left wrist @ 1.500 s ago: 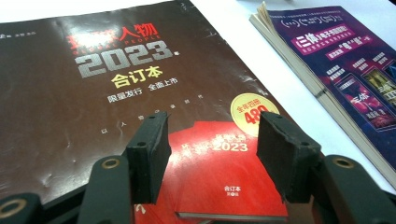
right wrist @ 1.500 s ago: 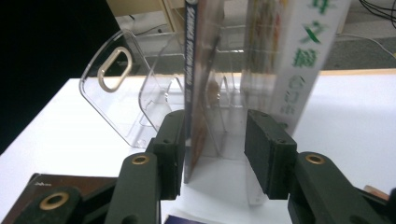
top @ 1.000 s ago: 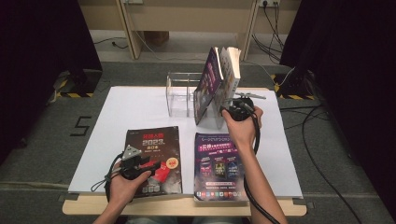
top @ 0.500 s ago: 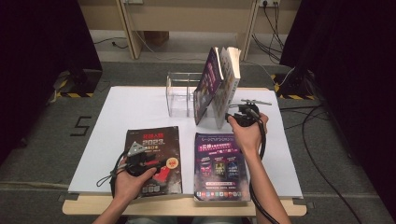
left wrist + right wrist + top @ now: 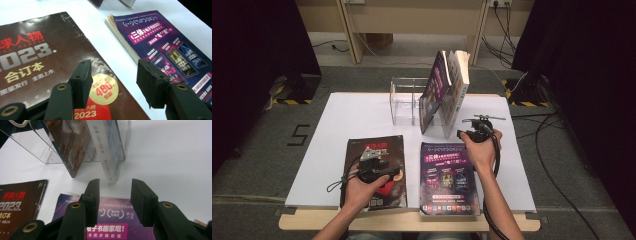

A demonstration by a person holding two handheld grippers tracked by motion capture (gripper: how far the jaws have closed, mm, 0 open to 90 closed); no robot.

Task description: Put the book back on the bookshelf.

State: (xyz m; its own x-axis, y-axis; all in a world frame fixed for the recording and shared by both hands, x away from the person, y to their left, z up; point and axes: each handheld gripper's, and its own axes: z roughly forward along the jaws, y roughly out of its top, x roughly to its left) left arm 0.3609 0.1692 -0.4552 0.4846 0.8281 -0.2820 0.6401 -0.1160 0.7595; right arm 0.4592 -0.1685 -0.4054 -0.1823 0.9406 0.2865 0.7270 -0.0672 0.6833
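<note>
A dark red magazine [image 5: 392, 192] [image 5: 37, 62] and a purple magazine [image 5: 447, 180] [image 5: 165, 45] lie flat side by side near the table's front edge. My left gripper [image 5: 379, 167] [image 5: 113, 72] hovers over the dark magazine's gold sticker. Its jaws have just been closing a little and stand open with nothing between them. My right gripper [image 5: 469, 132] [image 5: 115, 192] is open and empty above the purple magazine's [image 5: 113, 213] top edge. It points at a white book [image 5: 457, 90] [image 5: 105, 157], which stands leaning beside a purple book [image 5: 434, 95] [image 5: 67, 147].
A clear acrylic book stand [image 5: 404, 100] [image 5: 32, 147] holds the two leaning books at the back of the white table sheet [image 5: 352, 115]. Cables run over the floor at the right [image 5: 552, 165]. A wooden frame [image 5: 412, 20] stands behind the table.
My right gripper has come down and back from the foot of the white book to the purple magazine's top. My left gripper has slid slightly forward over the dark magazine.
</note>
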